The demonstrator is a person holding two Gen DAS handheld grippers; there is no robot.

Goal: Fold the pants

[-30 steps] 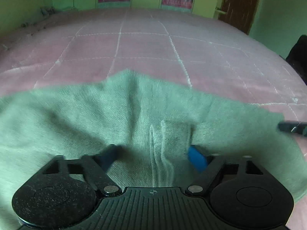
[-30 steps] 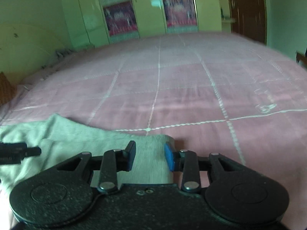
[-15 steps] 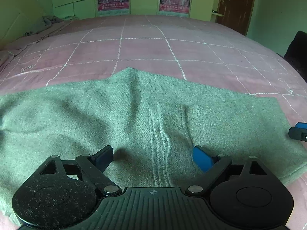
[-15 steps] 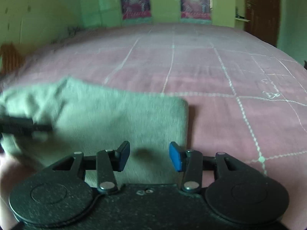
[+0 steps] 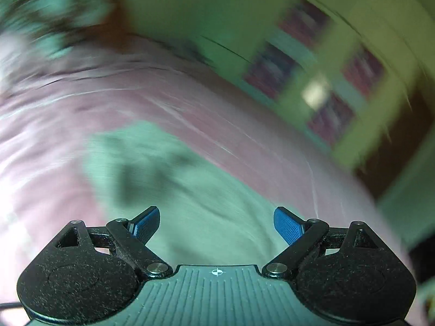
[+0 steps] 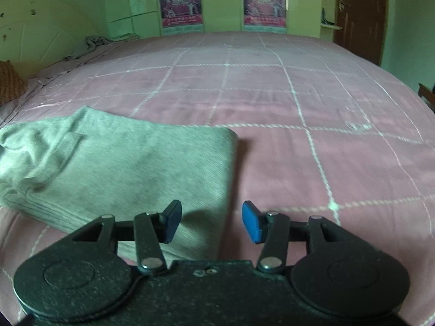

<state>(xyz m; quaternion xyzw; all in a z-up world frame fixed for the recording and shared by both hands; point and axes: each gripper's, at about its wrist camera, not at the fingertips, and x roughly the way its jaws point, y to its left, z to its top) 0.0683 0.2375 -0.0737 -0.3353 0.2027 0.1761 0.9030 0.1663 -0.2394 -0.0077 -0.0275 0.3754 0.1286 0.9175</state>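
Grey-green pants (image 6: 114,163) lie folded on the pink bed cover (image 6: 299,103), with their folded edge at the right. My right gripper (image 6: 210,222) hovers over that near right corner; its jaws are opening and nothing is pinched between the blue pads. In the left wrist view the picture is tilted and smeared, and the pants (image 5: 190,203) show as a pale blur under my left gripper (image 5: 216,224). That gripper stands wide open with nothing in it.
The pink quilted cover with white grid lines stretches far back and right. A crumpled cloth (image 6: 93,42) lies at the far left by the wall. Green cupboards with posters (image 6: 180,4) stand behind, and a brown door (image 6: 359,13) at the far right.
My left gripper has swung sideways and rolled, so its view is now tilted and blurred. The right gripper let go of the pants' corner, opened wider and drew back a little.
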